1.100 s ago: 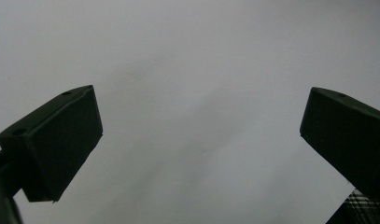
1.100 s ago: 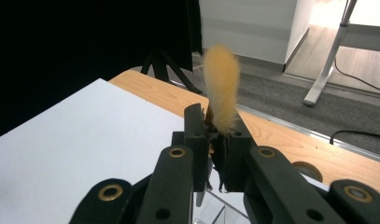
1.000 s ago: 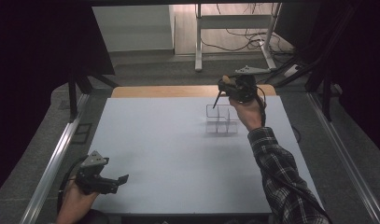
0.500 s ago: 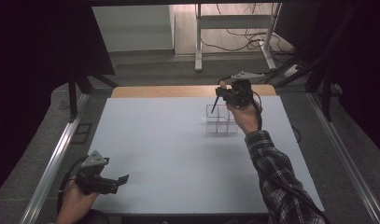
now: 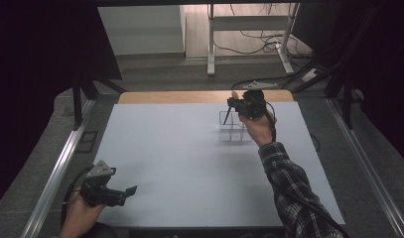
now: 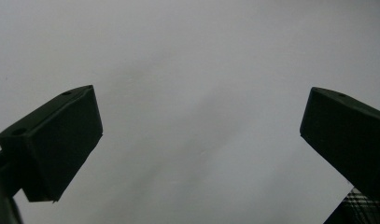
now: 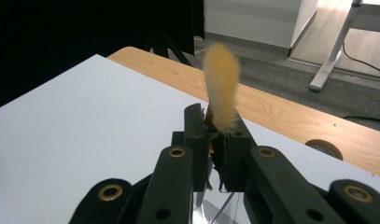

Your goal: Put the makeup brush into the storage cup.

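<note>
Nearest the person, the left gripper [image 5: 121, 193] rests low at the front left corner of the white counter [image 5: 165, 148], its jaws spread wide apart with nothing between them. Farther back on the right side, the right gripper [image 5: 230, 105] hangs just above a clear acrylic organizer [image 5: 233, 130], jaws clamped together on a makeup brush [image 7: 221, 93]. The fluffy tan bristles stick out past the jaw tips, while the dark handle slants down toward the organizer's compartments. This looks like the placing step: I'd say the handle tip must be steered into one compartment before the jaws let go
</note>
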Tool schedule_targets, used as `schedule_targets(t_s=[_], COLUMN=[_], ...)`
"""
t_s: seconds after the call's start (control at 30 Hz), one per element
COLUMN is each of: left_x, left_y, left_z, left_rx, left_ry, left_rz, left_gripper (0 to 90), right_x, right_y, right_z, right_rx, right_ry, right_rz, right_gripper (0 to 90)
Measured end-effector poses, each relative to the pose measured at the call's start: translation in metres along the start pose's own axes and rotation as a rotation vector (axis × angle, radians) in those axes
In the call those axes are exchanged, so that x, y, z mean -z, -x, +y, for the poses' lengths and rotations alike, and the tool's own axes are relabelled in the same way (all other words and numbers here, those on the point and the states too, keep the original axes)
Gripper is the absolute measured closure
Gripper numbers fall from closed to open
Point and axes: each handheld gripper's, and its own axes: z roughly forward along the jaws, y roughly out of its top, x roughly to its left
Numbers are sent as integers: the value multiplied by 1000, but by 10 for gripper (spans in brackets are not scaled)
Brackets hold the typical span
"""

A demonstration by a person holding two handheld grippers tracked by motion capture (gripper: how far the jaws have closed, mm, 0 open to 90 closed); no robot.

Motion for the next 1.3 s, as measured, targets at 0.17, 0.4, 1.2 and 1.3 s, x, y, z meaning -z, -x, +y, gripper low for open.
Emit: schedule_targets(t_s=[0.17, 0.4, 1.2, 1.3], left_x=[0, 0, -1, -1], left_y=[0, 0, 1, 1], left_z=[0, 0, 0, 0], left_rx=[-1, -1, -6, -6], left_ry=[-1, -2, -14, -14], left_rz=[-1, -2, -5, -5], left_gripper=[0, 0, 0, 0], right_x=[-3, -7, -23, -25], right_y=[-1, -2, -1, 2], right_z=[-5, -14, -30, -29], right_rx=[-2, -4, 31, 28], right_ry=[-8, -21, -69, -74], right_rz=[2, 4, -18, -18], right_gripper=[840, 840, 341, 153])
